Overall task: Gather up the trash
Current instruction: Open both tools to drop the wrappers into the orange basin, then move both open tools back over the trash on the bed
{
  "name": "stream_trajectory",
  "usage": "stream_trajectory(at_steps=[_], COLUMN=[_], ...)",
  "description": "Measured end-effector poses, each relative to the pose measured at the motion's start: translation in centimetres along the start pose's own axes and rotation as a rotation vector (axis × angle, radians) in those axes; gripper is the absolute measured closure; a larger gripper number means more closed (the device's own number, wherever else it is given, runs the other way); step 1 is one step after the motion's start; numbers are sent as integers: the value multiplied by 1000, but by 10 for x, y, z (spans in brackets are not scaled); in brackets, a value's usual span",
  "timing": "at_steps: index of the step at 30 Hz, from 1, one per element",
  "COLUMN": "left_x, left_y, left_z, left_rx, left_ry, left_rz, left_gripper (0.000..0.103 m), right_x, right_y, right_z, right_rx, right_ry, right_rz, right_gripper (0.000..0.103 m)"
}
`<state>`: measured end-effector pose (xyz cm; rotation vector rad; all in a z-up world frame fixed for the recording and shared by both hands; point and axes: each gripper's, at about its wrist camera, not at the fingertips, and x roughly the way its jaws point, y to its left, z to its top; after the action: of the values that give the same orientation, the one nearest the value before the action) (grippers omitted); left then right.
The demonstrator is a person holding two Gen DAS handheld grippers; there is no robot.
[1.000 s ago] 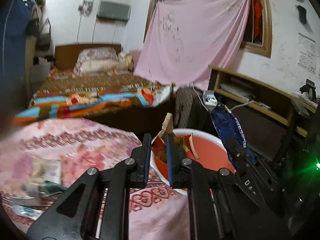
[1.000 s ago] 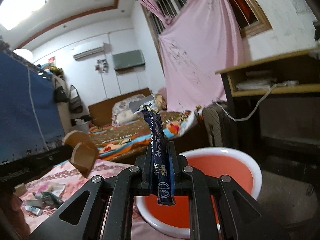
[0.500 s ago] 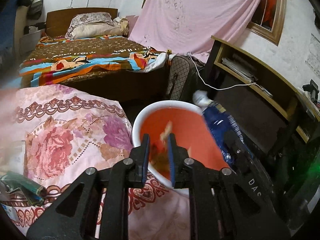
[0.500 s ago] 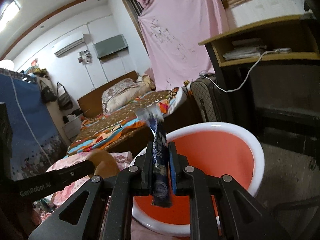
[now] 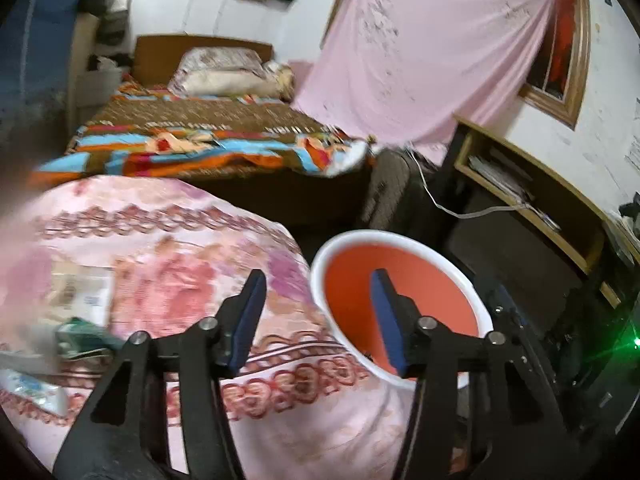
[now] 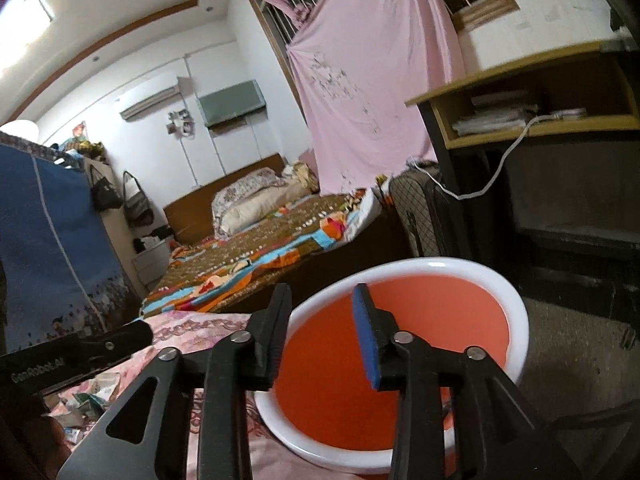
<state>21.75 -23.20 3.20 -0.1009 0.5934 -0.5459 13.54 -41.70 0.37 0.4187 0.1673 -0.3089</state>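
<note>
Both grippers' fingers [image 5: 248, 312] [image 6: 362, 332] spread empty over the upright bin [image 6: 516, 320].

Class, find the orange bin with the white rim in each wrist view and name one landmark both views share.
Left wrist view: the orange bin sits lower centre-right, behind the open left gripper's right finger.
Right wrist view: the bin fills the lower centre, behind the open right gripper.
Shared landmark: the pink sheet over the window.
</note>
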Motion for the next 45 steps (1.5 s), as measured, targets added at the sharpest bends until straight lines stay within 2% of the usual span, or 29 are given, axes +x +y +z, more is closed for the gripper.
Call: stream_trajectory(at_steps=[2,7,9,11,15,18,30,45], left_x=[-11,-44,-57,-69,-95,-117,-185,-239], left_y=[6,22,29,36,48,58,100,135], left_z=[-1,-2,-3,-5,-11,-18,-46,-91], left_rx=[-5,-28,-37,-44,-56,-64,-83,-36], left_ry=[-36,-139,-181,-216,-289,-359,-481,-552], left_rz=[29,100,129,151,200,249,432,588], left_gripper=[54,38,32,28,16,11,11,11], right_x=[-6,-23,-30,-38,-51,-59,-95,-128], right_y=[4,18,25,32,48,59,102,164], right_z=[2,4,4,5,8,9,5,-37], right_rx=[-18,-90,-118,-139,-170,-182,-247,-327], right_ry=[-32,-112,-138,-167,-211,-231,-280,-254], right_rz=[16,45,51,65,98,127,264,405], right_gripper=[58,55,46,25,19,1,0,0])
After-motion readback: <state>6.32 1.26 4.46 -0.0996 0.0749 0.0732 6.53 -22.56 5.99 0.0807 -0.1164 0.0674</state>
